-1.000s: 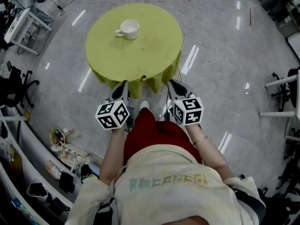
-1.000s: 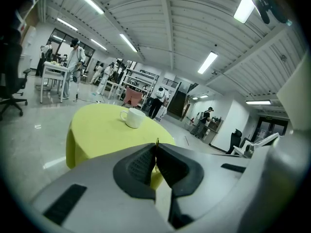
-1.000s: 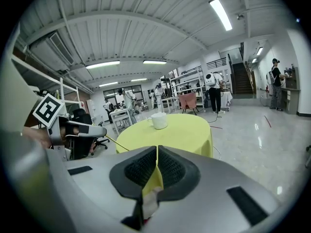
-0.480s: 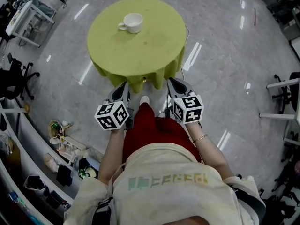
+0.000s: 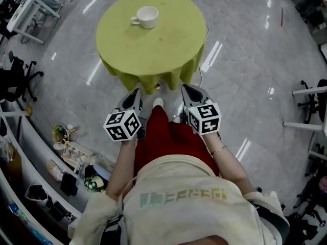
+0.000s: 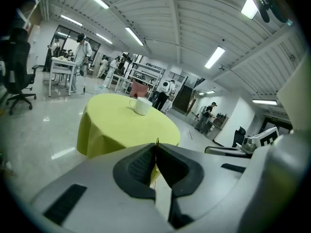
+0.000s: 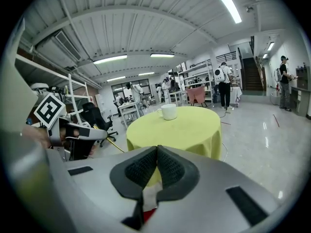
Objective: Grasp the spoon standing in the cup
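Observation:
A white cup (image 5: 147, 17) stands on the far left part of a round table with a yellow-green cloth (image 5: 163, 45). I make out no spoon in it in any view. My left gripper (image 5: 136, 92) and right gripper (image 5: 186, 88) hang side by side just short of the table's near edge, well away from the cup. Both are shut with nothing between the jaws. In the left gripper view the cup (image 6: 141, 106) sits beyond the closed left gripper (image 6: 156, 144). The right gripper view has the cup (image 7: 168, 111) far past the closed right gripper (image 7: 157, 148).
The cloth hangs down over the table's edge, with a small gold weight (image 5: 157, 86) at the near hem. Desks and office chairs (image 5: 18, 83) line the left side, with clutter on the floor (image 5: 71, 160). People stand far off by shelving (image 6: 80, 50).
In the head view the table and cup have slid upward and a little to the right. Both grippers stay shut in about the same place.

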`<state>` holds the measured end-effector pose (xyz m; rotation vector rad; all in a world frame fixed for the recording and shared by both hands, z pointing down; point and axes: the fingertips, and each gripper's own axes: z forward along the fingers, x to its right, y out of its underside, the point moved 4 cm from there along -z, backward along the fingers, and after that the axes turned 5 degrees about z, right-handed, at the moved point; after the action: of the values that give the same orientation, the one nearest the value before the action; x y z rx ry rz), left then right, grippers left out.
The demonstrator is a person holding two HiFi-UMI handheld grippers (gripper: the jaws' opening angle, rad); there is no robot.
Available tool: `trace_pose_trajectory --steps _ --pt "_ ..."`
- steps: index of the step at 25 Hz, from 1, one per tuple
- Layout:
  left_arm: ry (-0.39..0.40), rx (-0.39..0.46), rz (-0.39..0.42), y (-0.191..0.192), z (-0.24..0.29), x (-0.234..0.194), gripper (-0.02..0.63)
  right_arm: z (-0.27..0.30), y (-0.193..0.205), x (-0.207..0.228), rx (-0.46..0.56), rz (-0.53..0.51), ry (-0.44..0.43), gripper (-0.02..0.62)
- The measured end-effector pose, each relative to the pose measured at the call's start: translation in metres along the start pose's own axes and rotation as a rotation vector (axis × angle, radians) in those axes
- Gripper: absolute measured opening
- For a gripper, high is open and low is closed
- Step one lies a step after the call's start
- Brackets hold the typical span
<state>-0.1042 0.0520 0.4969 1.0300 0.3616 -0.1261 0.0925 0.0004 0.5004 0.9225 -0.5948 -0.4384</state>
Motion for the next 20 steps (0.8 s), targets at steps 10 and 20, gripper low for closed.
trace_pose_trajectory --steps 10,20 --pt "0.007 0.018 0.033 -0.003 -0.001 0.007 0.026 -0.007 -0.004 0.004 0.049 0.008 0.012 0.037" --pt "0.015 0.058 0.1 -0.013 -0.002 0.018 0.026 -0.019 -0.014 0.01 0.122 0.006 0.028 0.037"
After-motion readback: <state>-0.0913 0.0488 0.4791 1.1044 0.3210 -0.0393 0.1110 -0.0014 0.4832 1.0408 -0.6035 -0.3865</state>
